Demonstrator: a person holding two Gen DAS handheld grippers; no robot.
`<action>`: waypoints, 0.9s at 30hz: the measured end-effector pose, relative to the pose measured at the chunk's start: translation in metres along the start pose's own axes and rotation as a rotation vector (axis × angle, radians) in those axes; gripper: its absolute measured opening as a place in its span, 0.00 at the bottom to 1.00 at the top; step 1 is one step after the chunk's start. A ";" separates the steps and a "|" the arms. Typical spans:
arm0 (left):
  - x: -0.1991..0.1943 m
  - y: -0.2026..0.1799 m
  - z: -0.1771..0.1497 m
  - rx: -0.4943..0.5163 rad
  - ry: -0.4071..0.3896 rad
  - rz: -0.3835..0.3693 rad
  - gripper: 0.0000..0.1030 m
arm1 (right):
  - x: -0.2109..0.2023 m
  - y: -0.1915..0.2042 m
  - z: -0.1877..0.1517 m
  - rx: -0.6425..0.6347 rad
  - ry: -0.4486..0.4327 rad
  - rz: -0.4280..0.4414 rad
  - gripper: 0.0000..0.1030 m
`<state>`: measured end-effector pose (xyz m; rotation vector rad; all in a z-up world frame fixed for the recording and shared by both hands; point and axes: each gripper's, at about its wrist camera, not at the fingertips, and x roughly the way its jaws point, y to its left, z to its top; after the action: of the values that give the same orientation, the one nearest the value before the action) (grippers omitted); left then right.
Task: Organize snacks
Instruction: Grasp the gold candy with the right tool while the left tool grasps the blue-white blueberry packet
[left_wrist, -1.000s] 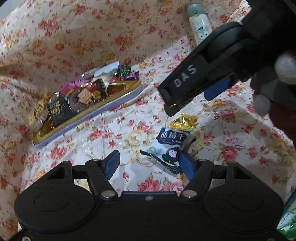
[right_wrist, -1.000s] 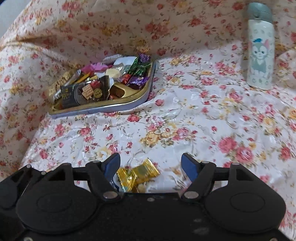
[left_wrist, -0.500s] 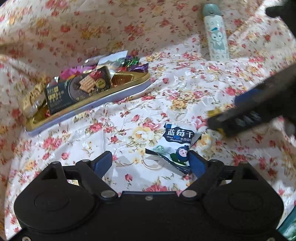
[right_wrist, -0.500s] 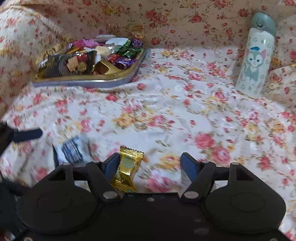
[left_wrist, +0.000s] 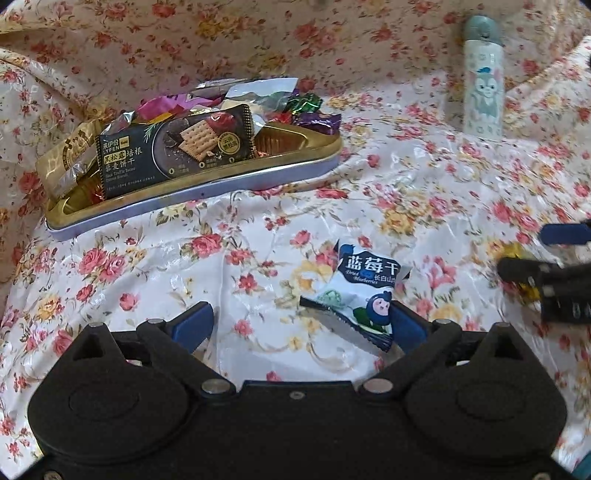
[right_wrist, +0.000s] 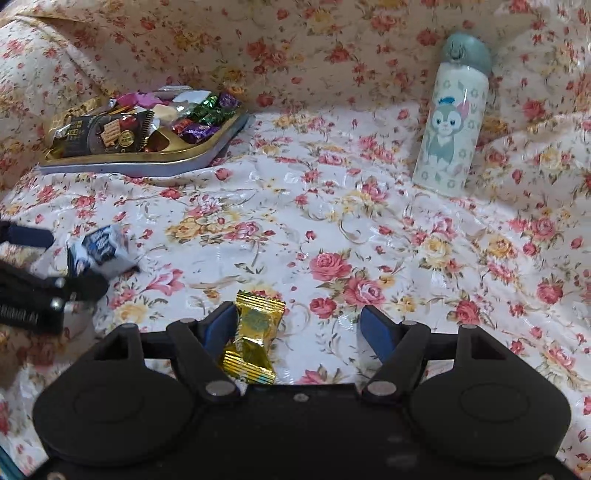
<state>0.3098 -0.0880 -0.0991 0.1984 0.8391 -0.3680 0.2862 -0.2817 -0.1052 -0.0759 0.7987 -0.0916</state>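
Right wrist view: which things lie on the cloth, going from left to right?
Left tool → blueberry packet → snack tray → gold candy, lying between the open fingers of the right tool → cat bottle.

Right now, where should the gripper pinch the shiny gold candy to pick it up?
Pinch the plump middle of the gold candy, not its flat fanned ends. It lies lengthwise beside the left finger of the open right gripper, so come straight down from above and close across its narrow waist. The crinkly ends would probably slip or tear.
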 end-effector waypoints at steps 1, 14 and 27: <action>0.002 0.000 0.002 -0.004 0.005 0.005 0.97 | -0.001 0.001 -0.002 -0.012 -0.012 -0.006 0.73; 0.014 0.000 0.015 -0.054 0.044 0.031 1.00 | -0.023 0.014 -0.016 -0.083 -0.039 0.024 0.49; 0.020 0.002 0.022 -0.064 0.085 0.024 1.00 | 0.000 0.014 0.000 -0.063 -0.071 0.048 0.22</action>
<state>0.3377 -0.0982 -0.0998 0.1652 0.9308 -0.3113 0.2876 -0.2679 -0.1065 -0.1193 0.7321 -0.0185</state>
